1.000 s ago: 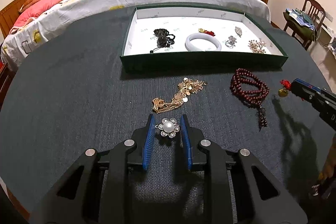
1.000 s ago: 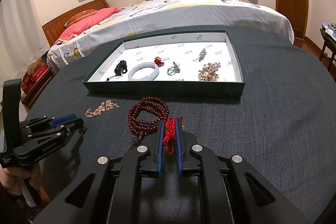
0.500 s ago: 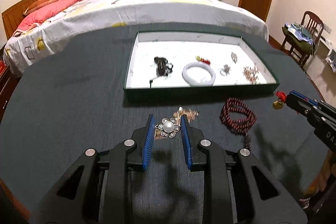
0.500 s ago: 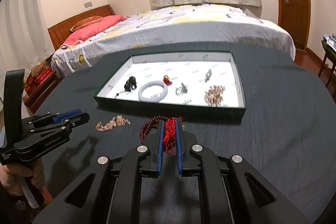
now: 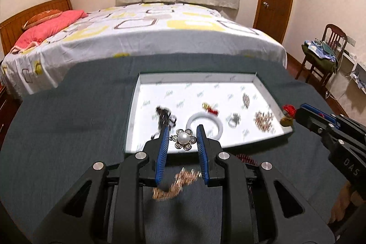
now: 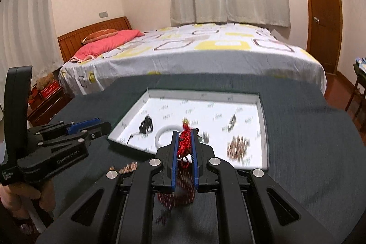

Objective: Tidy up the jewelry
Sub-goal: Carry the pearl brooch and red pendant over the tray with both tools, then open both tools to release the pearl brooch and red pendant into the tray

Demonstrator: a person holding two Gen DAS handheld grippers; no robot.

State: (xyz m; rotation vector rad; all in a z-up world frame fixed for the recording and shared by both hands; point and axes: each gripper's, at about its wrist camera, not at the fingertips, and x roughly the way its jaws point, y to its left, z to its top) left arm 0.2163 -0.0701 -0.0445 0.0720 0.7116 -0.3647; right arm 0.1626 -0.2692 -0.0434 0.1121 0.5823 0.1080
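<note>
jewelry split three ways: pearl flower brooch [image 5: 183, 139] pinched between the blue pads of the left claw [image 5: 183, 141], held in the air in front of the near wall of the tray [image 5: 133, 106]; red knotted cord charm [image 6: 184, 143] clamped in the fully narrowed right claw [image 6: 184, 148], also aloft short of the tray; gold chain [image 5: 176, 182] and dark red bead string [image 6: 177, 196] lying on the worktop [image 5: 68, 129] below.

risks, as judgement only: brooch gripped just at its petal edges, so likely to twist or pop out if tilted or jolted, landing on the worktop or onto the white bangle [image 5: 204, 124]. cord soft and dangling, apt to snag a pad on release and drag out. both claws heading for one tray, so possible collision or crowding over pieces already inside. beads hanging close under the right claw, possibly caught by the cord's loose end; hard to tell through the blur.

left wrist view alone: brooch in its grip, gold bead [image 5: 287, 122] at the charm's end beside the right claw's tip, chair at far right. right wrist view alone: the hand [image 6: 25, 198] carrying the left claw, bead string directly beneath, air conditioner on the wall. brooch itself hidden there.
</note>
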